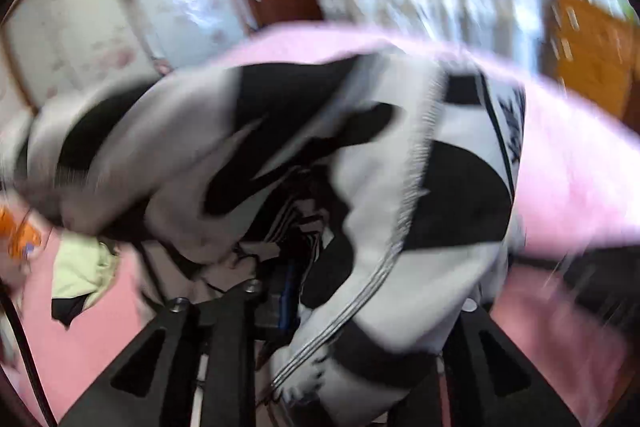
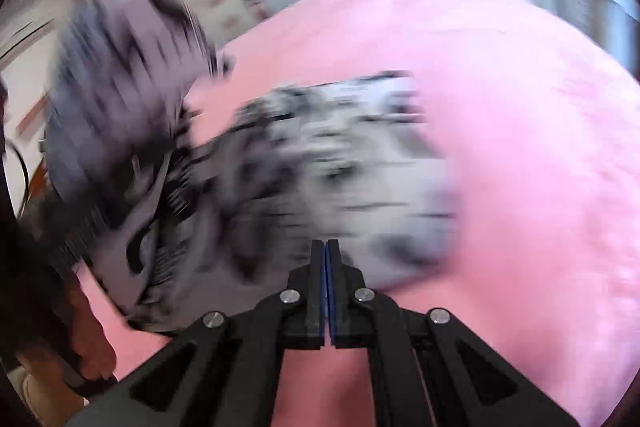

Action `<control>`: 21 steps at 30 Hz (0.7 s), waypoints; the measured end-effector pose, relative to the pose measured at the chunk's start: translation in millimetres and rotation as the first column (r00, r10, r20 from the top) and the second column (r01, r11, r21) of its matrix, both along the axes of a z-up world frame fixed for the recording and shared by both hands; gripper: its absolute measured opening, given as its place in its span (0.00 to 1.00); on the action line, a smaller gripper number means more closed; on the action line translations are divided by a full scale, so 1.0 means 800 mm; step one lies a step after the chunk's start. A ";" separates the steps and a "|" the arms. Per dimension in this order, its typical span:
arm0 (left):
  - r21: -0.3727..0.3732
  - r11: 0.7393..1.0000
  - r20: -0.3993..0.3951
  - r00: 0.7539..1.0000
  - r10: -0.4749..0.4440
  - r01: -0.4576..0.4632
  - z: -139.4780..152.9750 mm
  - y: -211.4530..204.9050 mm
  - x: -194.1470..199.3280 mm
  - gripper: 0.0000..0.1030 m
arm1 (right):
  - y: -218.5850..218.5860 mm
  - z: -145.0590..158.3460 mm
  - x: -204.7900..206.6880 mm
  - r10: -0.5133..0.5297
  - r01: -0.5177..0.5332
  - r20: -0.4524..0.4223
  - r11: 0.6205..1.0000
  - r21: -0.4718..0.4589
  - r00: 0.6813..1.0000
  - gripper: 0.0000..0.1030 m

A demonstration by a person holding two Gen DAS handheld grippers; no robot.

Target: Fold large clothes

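Garment [image 1: 400,155]: one black-and-white jacket, draped over the left tool [image 1: 320,307] above the pink bed [image 1: 580,187].
Handling: soft, limp, probably light; likely to sag and bunch. Take hold at the hem or a striped seam edge.
Left tool: fingers partly apart; cloth hides the tips, grip cannot be told.
Right tool [image 2: 328,267]: fingers closed together, holding nothing.
Count: one jacket, two tools.
Other: yellow-green cloth [image 1: 80,271], one.

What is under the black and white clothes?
A pink blanket shows all around the black-and-white garment. In the left wrist view that garment drapes over the left gripper. Whatever lies directly beneath the cloth is covered.
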State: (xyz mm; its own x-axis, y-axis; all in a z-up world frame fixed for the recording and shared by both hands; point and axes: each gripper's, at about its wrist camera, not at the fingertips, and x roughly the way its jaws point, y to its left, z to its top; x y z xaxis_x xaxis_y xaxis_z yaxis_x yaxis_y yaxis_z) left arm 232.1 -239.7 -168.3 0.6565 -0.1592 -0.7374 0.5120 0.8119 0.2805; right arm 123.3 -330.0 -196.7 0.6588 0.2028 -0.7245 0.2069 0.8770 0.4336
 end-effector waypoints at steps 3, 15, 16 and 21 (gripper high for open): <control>0.130 0.991 -0.055 0.998 -0.026 0.033 -0.051 -0.018 -0.003 0.32 | -0.037 -0.011 -0.013 -0.067 0.067 -0.034 0.998 -0.007 0.997 0.03; -0.111 0.994 -0.171 0.985 -0.037 0.019 0.002 0.049 -0.033 0.53 | -0.033 0.030 0.013 0.019 -0.019 0.069 1.000 -0.005 0.997 0.06; -0.141 0.990 -0.178 0.983 -0.035 0.010 0.009 0.059 -0.039 0.55 | -0.026 0.037 0.015 0.034 -0.034 0.086 0.999 -0.003 0.996 0.12; -0.261 0.965 -0.171 0.985 -0.016 -0.030 0.035 0.112 -0.054 0.66 | 0.007 0.070 0.041 0.136 -0.138 0.164 0.990 0.002 0.977 0.43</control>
